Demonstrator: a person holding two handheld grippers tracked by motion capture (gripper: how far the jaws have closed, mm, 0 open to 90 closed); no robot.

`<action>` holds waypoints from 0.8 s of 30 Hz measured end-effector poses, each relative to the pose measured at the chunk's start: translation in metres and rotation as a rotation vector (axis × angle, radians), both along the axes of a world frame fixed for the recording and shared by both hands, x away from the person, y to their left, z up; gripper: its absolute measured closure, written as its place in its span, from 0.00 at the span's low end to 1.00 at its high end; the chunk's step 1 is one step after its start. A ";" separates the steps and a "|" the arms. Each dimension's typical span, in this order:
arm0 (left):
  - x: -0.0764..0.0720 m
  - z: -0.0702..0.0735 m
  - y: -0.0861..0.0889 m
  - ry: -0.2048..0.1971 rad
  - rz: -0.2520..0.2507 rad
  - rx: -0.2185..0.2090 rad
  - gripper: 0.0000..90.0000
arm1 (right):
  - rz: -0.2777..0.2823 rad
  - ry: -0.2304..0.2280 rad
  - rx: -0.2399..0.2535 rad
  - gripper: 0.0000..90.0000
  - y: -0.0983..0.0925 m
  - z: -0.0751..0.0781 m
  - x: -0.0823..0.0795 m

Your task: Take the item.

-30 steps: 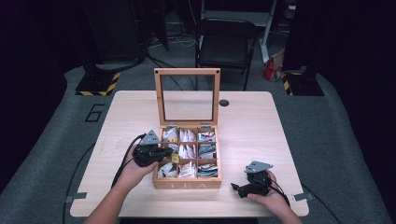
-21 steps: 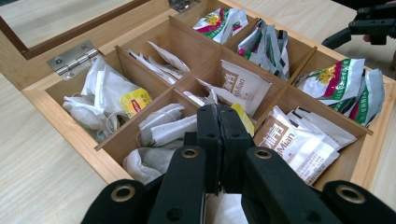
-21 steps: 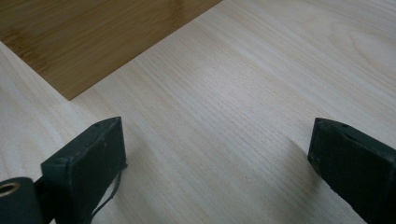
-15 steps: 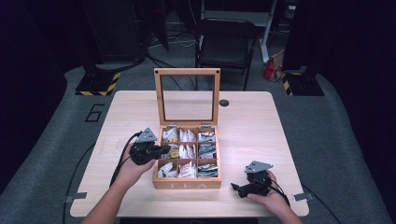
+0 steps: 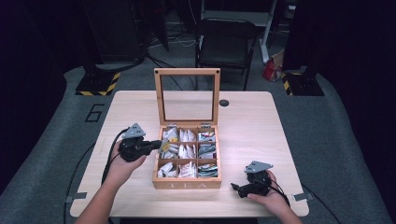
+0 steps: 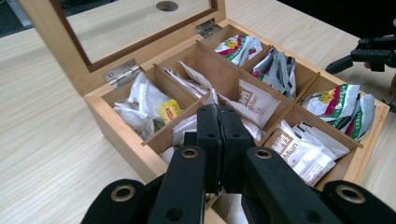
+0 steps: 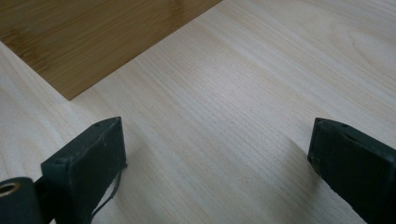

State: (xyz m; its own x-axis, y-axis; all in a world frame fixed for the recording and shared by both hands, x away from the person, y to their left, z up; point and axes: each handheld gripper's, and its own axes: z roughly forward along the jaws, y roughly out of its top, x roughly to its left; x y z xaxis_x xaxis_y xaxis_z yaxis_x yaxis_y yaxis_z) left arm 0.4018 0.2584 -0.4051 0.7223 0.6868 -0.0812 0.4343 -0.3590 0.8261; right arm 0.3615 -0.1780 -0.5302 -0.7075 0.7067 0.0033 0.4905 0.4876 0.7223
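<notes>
Over the tea box's (image 5: 187, 183) left edge, the left gripper (image 6: 218, 140) held its jaws together; the right gripper (image 7: 215, 163) rested on the worktop (image 5: 252, 126), jaws apart.

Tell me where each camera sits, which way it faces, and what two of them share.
High view: above the person's side, looking forward and down on the table; forearms, both grippers.
Left gripper view: rides the left gripper, jaws shut, facing the tea box.
Right gripper view: rides the right gripper, jaws open, facing tabletop.
Shared: high and left views both show the box.
</notes>
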 end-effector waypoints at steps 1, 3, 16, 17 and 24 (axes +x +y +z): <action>-0.001 0.001 0.002 0.002 0.003 0.000 0.99 | 0.000 0.000 0.000 0.04 0.000 0.000 0.000; -0.001 0.003 0.005 -0.004 0.015 -0.004 0.99 | 0.000 0.000 0.000 0.04 0.000 0.000 0.000; -0.008 0.020 0.036 -0.020 0.081 -0.017 0.99 | 0.000 0.001 -0.001 0.04 0.000 0.000 0.000; -0.008 0.022 0.039 -0.026 0.089 -0.020 0.99 | 0.000 0.000 0.000 0.04 0.000 0.000 0.000; -0.011 0.031 0.058 -0.044 0.128 -0.030 0.99 | 0.000 0.000 0.000 0.04 0.000 0.000 0.000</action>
